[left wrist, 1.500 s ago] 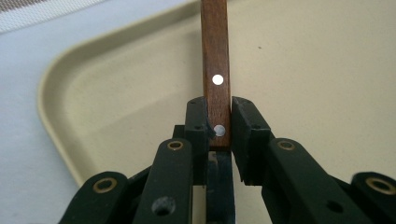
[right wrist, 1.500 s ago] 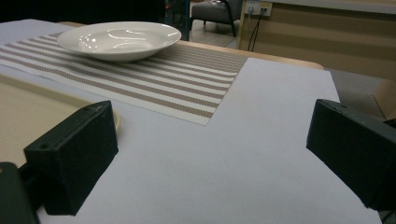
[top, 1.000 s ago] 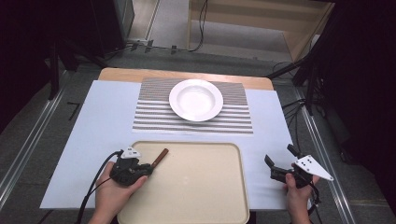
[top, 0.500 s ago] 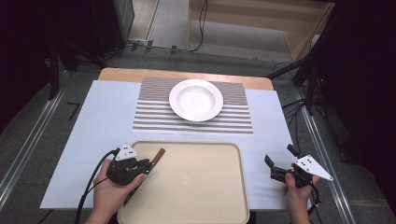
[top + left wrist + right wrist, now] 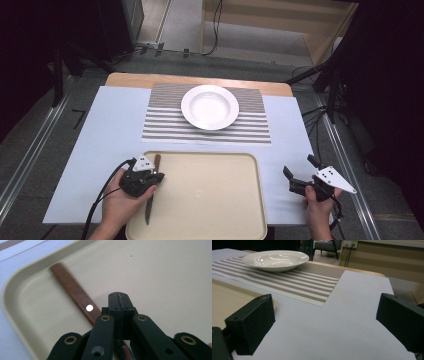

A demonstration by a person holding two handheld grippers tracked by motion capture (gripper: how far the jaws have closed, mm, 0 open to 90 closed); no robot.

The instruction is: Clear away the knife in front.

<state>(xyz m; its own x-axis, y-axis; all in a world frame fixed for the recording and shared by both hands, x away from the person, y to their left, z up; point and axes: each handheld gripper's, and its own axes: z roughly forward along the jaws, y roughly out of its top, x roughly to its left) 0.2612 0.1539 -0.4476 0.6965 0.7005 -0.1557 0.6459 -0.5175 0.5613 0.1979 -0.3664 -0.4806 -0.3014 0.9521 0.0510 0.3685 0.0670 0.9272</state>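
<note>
The biggest thing is the pale blue sheet [image 5: 100,130] that covers the table. On it, near the person, lies a big cream plastic tray [image 5: 210,200] with round corners. Behind the tray is a brown-and-white striped mat [image 5: 160,125], and a round white plate [image 5: 209,106] sits on the mat.

The right gripper [image 5: 300,167] hangs over the bare sheet, well to the right of the tray. Its jaws stand wide apart and hold nothing.

The left gripper [image 5: 159,177] is over the tray's left edge. Its jaws have just been closing and now press tight together. The left gripper view shows nothing between their tips.

The smallest thing is a thin knife with a flat brown wooden handle [image 5: 156,162]. It lies inside the tray along the left rim, and its handle runs under the left gripper. I cannot tell if the gripper touches it.

The knife looks light, stiff and hard, so it should not bend or break. It lies very flat, so it may be tricky to pick up. The wooden handle is likely the best place to grab, across its narrow sides. The metal end is thin, and I think it would slip.
</note>
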